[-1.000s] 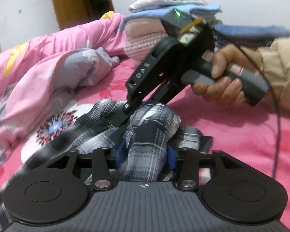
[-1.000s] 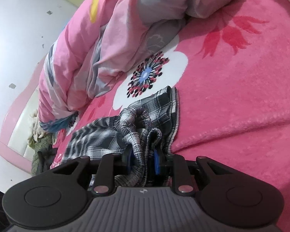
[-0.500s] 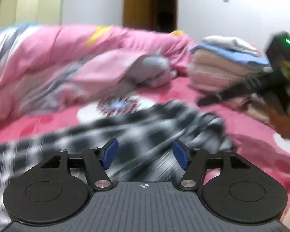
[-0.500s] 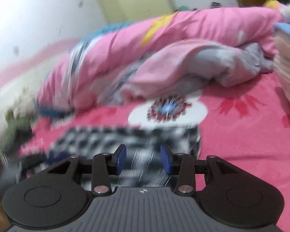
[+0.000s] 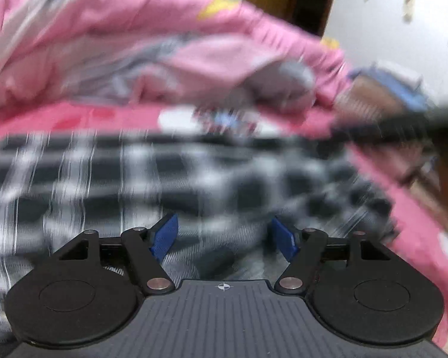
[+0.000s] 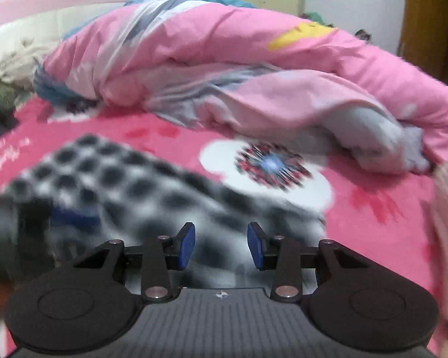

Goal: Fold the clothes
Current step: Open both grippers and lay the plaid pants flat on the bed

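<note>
A second ago both tools were pinching bunched folds of the checked shirt; now each has let go and its blue pads stand spread with nothing between them. On the left, the left hand-held gripper (image 5: 223,235) hangs low over the checked shirt (image 5: 110,179), which lies spread across the pink bed sheet (image 5: 59,116), much flatter than the crumpled heap it made before. The cloth runs from the left edge of that view, under and just ahead of the open pads, to the right, where the dark, blurred shape of the other tool crosses the picture near a stack of folded clothes (image 5: 385,89). Behind the shirt the pink quilt (image 5: 134,35) is piled along the bed. In the right wrist view, the right hand-held gripper (image 6: 221,246) also sits spread and empty, and the shirt (image 6: 113,185) lies ahead and to its left, reaching under the pads. To the right of the cloth is the flower print (image 6: 271,164) on the sheet. Both views are smeared by motion.
</note>
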